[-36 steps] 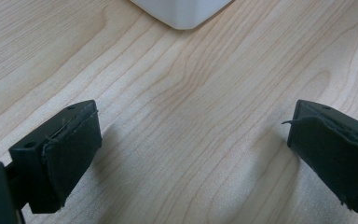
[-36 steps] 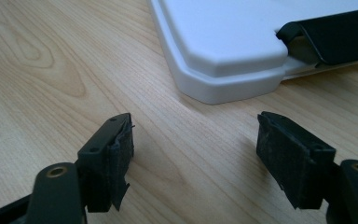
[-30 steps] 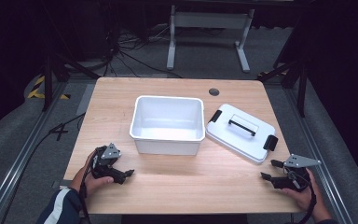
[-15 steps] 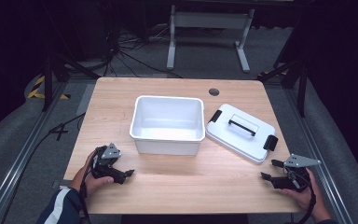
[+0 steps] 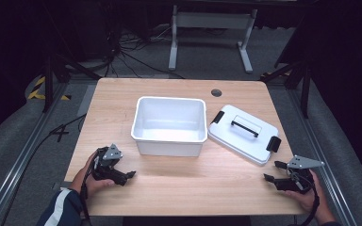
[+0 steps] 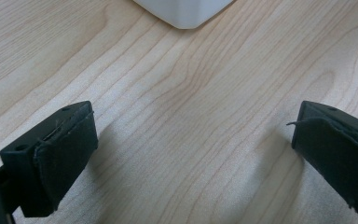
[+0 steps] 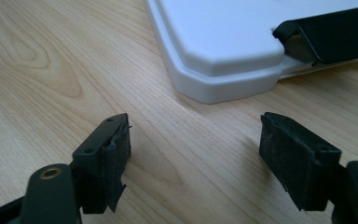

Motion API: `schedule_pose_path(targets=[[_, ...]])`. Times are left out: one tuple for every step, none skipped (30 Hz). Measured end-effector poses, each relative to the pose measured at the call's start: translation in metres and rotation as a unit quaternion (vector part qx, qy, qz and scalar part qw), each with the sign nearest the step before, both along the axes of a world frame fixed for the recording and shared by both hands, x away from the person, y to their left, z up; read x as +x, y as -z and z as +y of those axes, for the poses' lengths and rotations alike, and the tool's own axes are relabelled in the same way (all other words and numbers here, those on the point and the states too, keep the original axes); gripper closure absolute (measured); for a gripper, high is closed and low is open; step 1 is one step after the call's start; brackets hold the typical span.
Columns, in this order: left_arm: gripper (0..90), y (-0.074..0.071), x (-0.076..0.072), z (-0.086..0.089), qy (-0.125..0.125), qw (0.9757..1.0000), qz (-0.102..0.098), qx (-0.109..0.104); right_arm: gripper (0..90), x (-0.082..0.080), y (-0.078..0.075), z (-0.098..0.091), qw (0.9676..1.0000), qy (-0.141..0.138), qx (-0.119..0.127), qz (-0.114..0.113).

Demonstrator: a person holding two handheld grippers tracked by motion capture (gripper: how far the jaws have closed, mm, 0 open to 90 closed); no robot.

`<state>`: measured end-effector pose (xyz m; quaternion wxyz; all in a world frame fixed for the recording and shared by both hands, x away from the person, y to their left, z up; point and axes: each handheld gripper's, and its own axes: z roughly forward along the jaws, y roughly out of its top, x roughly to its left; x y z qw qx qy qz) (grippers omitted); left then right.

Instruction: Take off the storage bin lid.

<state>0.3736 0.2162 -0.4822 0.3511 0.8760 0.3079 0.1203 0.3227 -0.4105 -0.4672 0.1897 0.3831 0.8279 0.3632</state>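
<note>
between box [image 5: 169,123] and near table edge [image 5: 188,211], both tongs gape over bare wood.

both hands come in from the near edge, each holding a gripper low and nearly level. the left gripper [image 5: 128,175] sits in the left hand [image 5: 90,176], its 2 jaws spread wide with nothing between them. the right gripper [image 5: 272,172], in the right hand [image 5: 308,193], likewise has its jaws parted and empty, pointing toward the left.
</note>
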Motion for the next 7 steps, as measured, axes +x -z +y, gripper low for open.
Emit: schedule_pose_path(targets=[[0.5,-0.0002,0.0006,0.0003,0.002,1.0000,-0.001,0.002,25.2,0.0000,0.0000,0.0000,1.0000,0.000,0.000,0.000],[0.3,0.0001,0.0006,0.0000,0.001,1.0000,0.002,-0.002,24.8,0.0000,0.0000,0.0001,1.0000,0.002,-0.001,0.000],[0.2,0.0003,0.0008,-0.0001,0.000,1.0000,0.003,-0.003,24.8,0.0000,0.0000,0.0000,1.0000,0.002,0.000,0.000],[0.2,0.0002,0.0008,-0.0001,-0.001,1.0000,0.006,-0.004,24.8,0.0000,0.0000,0.0000,1.0000,0.002,0.000,0.000],[0.2,0.0001,0.0007,0.0000,-0.001,1.0000,0.006,-0.003,24.8,0.0000,0.0000,0.0000,1.0000,0.002,-0.001,0.000],[0.2,0.0001,0.0008,0.0000,-0.001,1.0000,0.006,-0.003,24.8,0.0000,0.0000,0.0001,1.0000,0.002,0.000,0.000],[0.2,0.0002,0.0008,-0.0001,-0.001,1.0000,0.006,-0.004,24.7,0.0000,0.0000,0.0000,1.0000,0.002,-0.001,0.000]])
